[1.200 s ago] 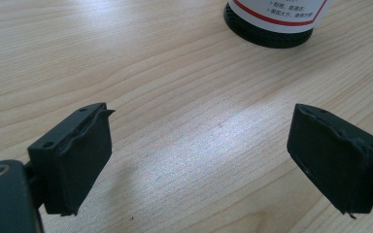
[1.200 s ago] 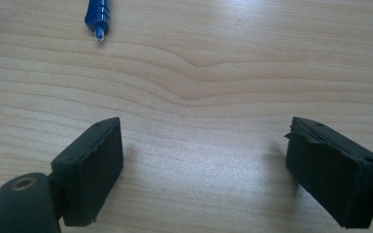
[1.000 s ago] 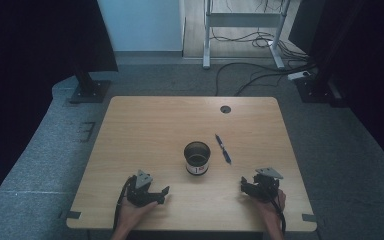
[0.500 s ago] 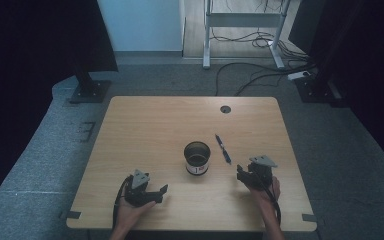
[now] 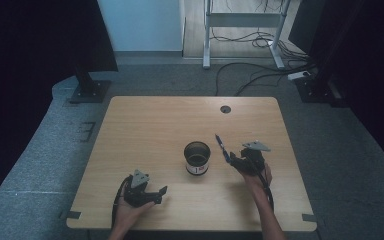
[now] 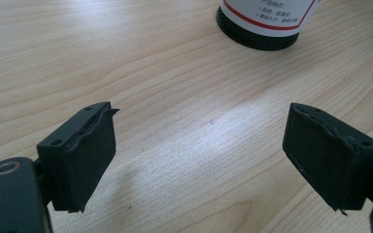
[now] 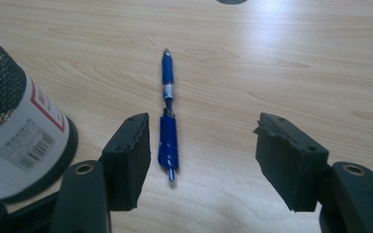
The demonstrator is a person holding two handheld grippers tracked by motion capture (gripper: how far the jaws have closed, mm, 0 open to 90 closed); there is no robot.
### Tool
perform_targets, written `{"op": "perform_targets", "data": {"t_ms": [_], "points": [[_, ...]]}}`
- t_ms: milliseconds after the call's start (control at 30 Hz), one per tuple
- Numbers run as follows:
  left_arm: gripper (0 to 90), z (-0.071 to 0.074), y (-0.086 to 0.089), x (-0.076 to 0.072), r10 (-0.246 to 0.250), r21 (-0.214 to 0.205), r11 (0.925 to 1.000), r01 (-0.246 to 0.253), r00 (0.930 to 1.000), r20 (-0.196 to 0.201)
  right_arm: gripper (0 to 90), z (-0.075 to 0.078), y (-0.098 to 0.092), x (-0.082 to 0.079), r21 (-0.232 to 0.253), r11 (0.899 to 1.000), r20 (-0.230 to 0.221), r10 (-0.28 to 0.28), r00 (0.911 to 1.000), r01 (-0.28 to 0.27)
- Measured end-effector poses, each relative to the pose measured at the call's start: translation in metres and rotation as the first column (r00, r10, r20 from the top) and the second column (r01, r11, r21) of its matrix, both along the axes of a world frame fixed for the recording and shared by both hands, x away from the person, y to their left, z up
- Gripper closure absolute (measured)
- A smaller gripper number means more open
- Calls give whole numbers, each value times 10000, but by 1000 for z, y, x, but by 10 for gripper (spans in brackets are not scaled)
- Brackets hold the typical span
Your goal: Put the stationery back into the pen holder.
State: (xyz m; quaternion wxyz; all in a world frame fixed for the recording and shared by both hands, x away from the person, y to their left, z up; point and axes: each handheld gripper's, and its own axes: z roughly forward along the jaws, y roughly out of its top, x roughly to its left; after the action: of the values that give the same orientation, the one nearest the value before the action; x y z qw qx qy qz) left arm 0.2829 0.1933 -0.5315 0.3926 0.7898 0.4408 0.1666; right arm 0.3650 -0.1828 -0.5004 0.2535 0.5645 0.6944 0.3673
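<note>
One slim blue pen (image 7: 168, 127) with silver band lies flat on table (image 7: 281, 58).

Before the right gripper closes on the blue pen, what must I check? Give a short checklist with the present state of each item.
1. Blue pen lies flat on the table: ok.
2. Pen is between the jaws of the right gripper: ok, though close beside the left pad, not centred.
3. Right jaws touch the pen: not ok; they have just been closing but stand apart from it.
4. Cup is clear of the right gripper: ok, beside it, not touching.
5. Left gripper is out of the way: ok, open with nothing between its jaws.
</note>
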Motion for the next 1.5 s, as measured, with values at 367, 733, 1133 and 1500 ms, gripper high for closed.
{"op": "perform_targets", "data": {"t_ms": [367, 733, 1133, 1500], "points": [[123, -3, -1, 2, -35, 220, 9997, 40, 9997, -259, 376, 9, 18, 23, -112, 9996, -72, 243, 9997, -243], [124, -5, -1, 2, -6, 231, 9997, 13, 9994, -343, 391, 13, 28, 47, 108, 9991, -198, 401, 9990, -399], [126, -6, 0, 3, -35, 315, 9995, 47, 9993, -378, 433, 7, 33, 64, -77, 9989, -271, 459, 9986, -461], [130, -6, 2, 4, -1, 268, 9996, 11, 9993, -367, 500, -7, 39, 83, -64, 9964, -438, 843, 9955, -847]]}}
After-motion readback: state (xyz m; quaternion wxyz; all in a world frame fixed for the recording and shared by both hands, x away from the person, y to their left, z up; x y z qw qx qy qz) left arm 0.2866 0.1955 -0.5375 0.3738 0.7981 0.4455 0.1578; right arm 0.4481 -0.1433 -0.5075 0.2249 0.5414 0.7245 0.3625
